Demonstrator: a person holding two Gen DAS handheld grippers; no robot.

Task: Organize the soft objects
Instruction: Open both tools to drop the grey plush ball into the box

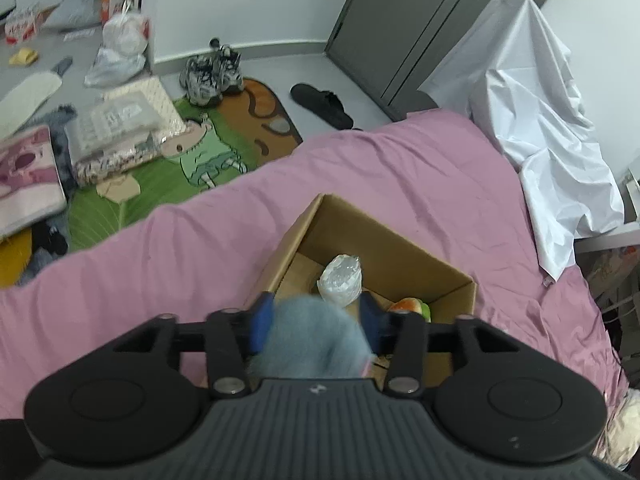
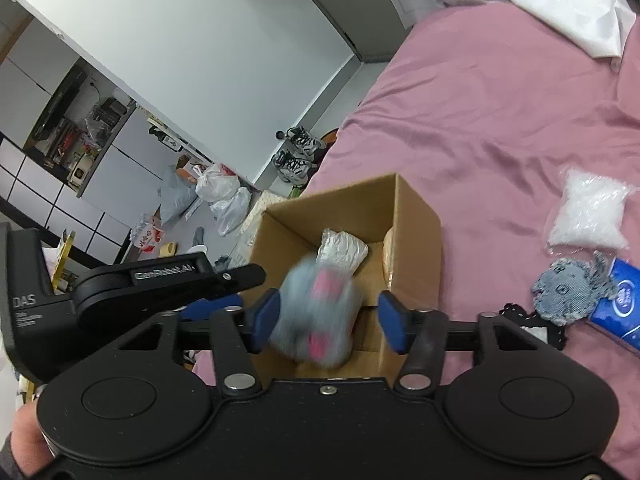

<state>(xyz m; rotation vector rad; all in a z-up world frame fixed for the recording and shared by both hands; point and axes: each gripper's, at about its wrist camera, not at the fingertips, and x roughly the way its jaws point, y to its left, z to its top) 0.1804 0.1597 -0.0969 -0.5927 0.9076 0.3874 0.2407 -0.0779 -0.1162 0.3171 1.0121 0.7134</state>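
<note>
An open cardboard box [image 1: 384, 236] [image 2: 416, 240] sits on the pink bedsheet [image 1: 160, 264]. Inside it lie a white plastic-wrapped bundle [image 1: 342, 280] [image 2: 342, 246] and an orange-and-green soft toy [image 1: 412, 308]. A fluffy blue-grey plush with pink patches [image 1: 316, 340] [image 2: 316, 312] is blurred above the box's near side, between the blue pads of both grippers. My right gripper [image 2: 330, 320] is open, with a clear gap between its right pad and the plush. My left gripper [image 1: 316, 316] [image 2: 248, 286] is open too, its tips just left of the plush.
On the bed to the right lie a bag of white filling [image 2: 588, 216], a grey fabric toy [image 2: 568, 292] and a blue tissue pack [image 2: 620, 304]. A white sheet [image 1: 532, 120] drapes the bed's far right. Shoes [image 1: 212, 72], bags and a green mat [image 1: 160, 168] litter the floor.
</note>
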